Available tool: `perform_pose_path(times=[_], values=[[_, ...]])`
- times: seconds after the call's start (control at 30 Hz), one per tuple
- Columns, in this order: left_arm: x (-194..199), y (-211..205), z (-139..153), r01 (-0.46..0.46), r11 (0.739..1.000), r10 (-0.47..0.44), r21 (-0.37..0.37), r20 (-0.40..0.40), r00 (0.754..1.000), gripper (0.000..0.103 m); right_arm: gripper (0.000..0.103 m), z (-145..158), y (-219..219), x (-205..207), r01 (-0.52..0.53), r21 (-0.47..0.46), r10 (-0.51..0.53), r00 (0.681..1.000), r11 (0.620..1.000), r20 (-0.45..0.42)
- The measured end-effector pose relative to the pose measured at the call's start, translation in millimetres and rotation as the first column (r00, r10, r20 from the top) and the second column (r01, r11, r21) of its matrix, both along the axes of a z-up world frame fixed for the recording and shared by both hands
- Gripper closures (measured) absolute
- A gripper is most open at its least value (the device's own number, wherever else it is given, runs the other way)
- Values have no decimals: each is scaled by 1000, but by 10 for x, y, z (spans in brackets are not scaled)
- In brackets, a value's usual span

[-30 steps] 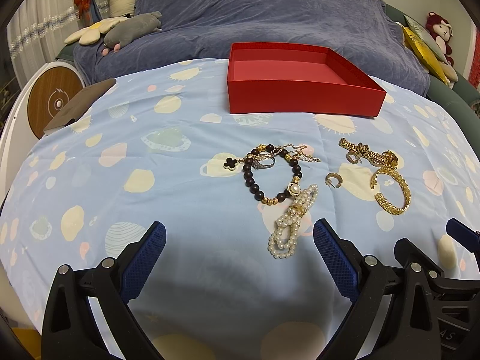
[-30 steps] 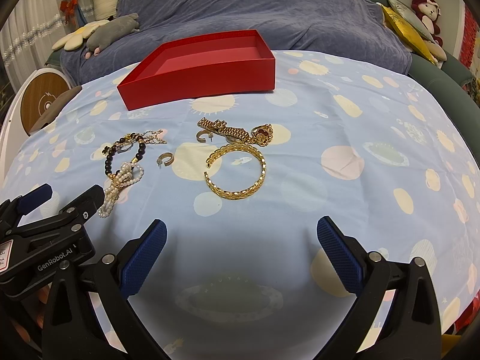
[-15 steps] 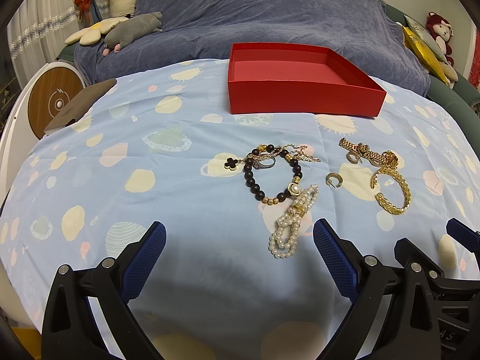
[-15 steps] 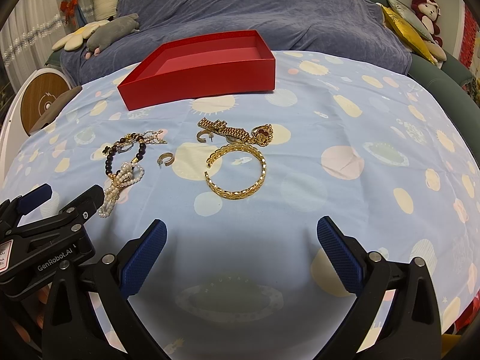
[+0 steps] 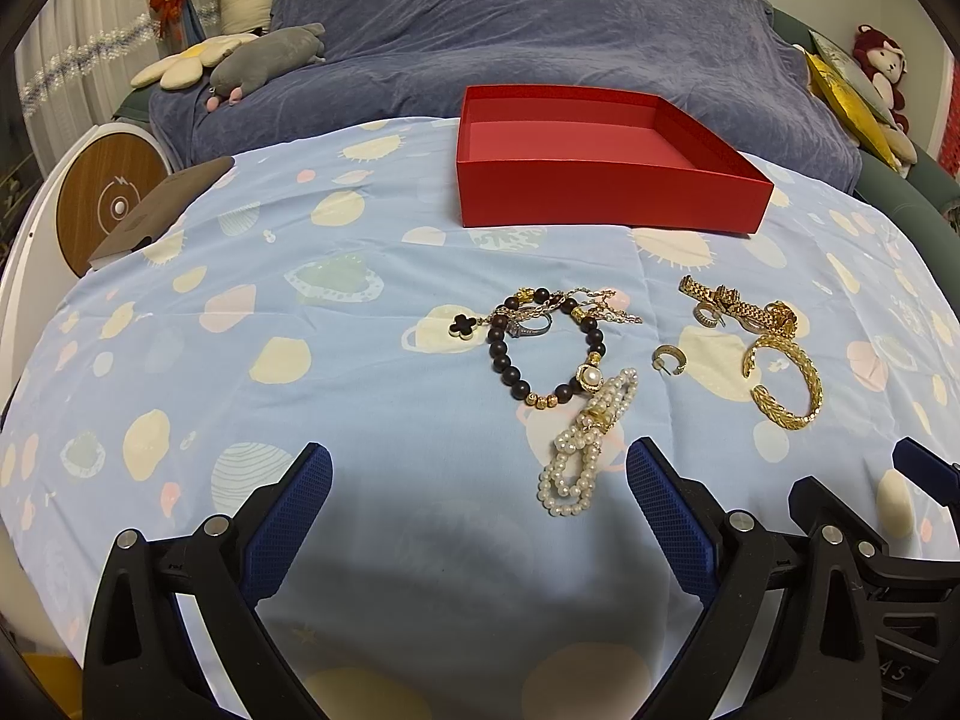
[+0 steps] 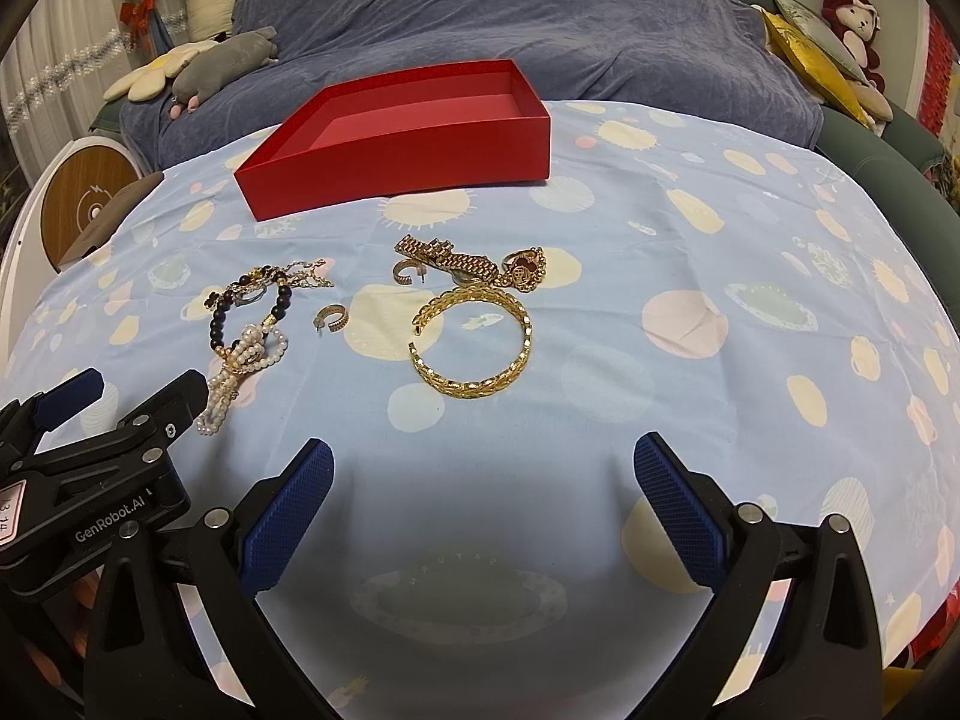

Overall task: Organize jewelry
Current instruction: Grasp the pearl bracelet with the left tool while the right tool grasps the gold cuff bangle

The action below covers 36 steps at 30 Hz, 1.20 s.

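Left gripper [image 5: 479, 483]: jaws spread, holding nothing, bottom of frame.
Right gripper [image 6: 483, 477]: jaws spread, holding nothing.
Pearl bracelet [image 5: 585, 444]: centre, overlapping dark bead bracelet [image 5: 543, 348].
Red box [image 5: 600, 165]: upper centre.

**Two low views from the near edge of the bench**

Both wrist cameras sit low at the bench's [image 5: 372, 360] near edge, facing its far edge and the red box [image 5: 600, 204] [image 6: 408, 150]. The left looks from further left. Both share the jewelry and the box.
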<state>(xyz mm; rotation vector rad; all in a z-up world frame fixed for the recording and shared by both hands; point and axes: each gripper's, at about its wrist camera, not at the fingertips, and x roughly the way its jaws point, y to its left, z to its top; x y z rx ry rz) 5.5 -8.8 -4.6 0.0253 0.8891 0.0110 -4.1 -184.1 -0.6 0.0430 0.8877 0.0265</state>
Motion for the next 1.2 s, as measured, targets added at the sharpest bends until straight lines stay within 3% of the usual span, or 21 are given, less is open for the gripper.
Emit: perform_pose_path(times=[0.53, 0.63, 0.7, 0.73, 0.83, 0.9, 0.97, 1.2], values=[[73, 6, -91, 53, 998, -55, -46, -33, 998, 8, 5, -50, -159, 55, 35, 16, -35, 999, 999, -26], [110, -47, -128, 78, 996, -79, -38, -41, 996, 22, 5, -47, -172, 61, 36, 18, -35, 999, 999, -25], [158, -69, -179, 92, 994, -95, -56, -63, 993, 39, 5, -55, -183, 67, 40, 21, -39, 999, 999, -29], [172, -74, -190, 91, 994, -95, -56, -62, 994, 39, 5, -58, -193, 71, 42, 23, -41, 999, 999, -31], [191, -112, -184, 110, 992, -113, -55, -48, 992, 54, 5, -59, -227, 81, 46, 24, -46, 998, 999, -30], [193, -137, -172, 127, 989, -131, -76, -49, 990, 78, 5, -56, -254, 89, 49, 26, -49, 998, 998, -29], [191, -161, -156, 143, 985, -150, -101, -57, 987, 88, 5, -53, -293, 107, 52, 40, -51, 998, 998, -29], [124, -174, -60, 151, 982, -157, -114, -38, 987, 88, 5, -38, -318, 217, 48, 44, -48, 999, 998, -14]])
